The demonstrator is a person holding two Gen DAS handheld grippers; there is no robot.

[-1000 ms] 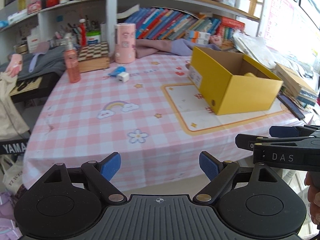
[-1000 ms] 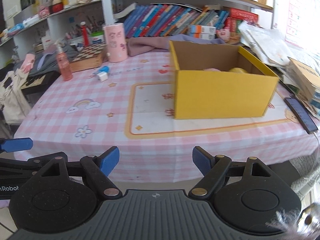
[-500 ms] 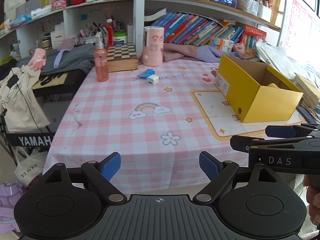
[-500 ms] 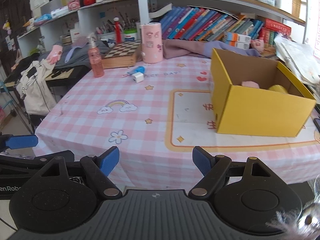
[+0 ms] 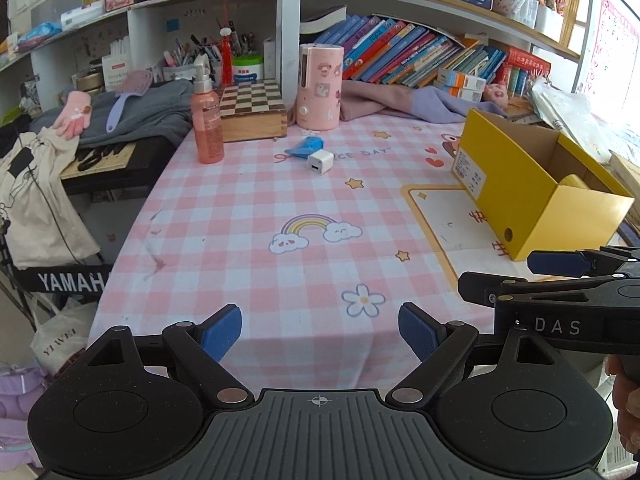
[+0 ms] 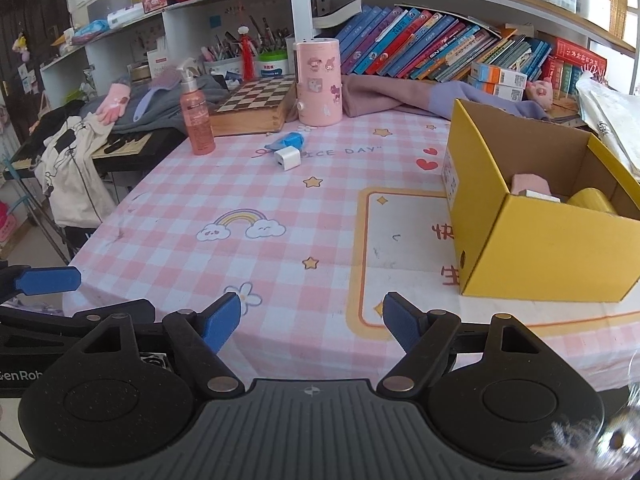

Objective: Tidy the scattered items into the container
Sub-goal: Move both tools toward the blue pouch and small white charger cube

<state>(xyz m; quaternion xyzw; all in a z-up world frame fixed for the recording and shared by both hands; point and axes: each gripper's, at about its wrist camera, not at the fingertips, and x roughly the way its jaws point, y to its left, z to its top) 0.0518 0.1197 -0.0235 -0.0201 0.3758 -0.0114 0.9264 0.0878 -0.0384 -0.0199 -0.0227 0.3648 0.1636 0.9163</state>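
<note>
Blue-padded left gripper (image 5: 320, 330) and right gripper (image 6: 311, 318) both gape wide with nothing between them, well before the yellow box (image 6: 536, 256).

Left hand-held gripper (image 5: 320, 332): jaws wide apart, nothing between the blue pads, pointing forward and down. Right hand-held gripper (image 6: 311, 322): same downward tilt, jaws spread, empty. The two sit side by side; the right one shows at 3 o'clock in the left view. Part of the right hand (image 5: 626, 396) shows at 4 o'clock.
</note>
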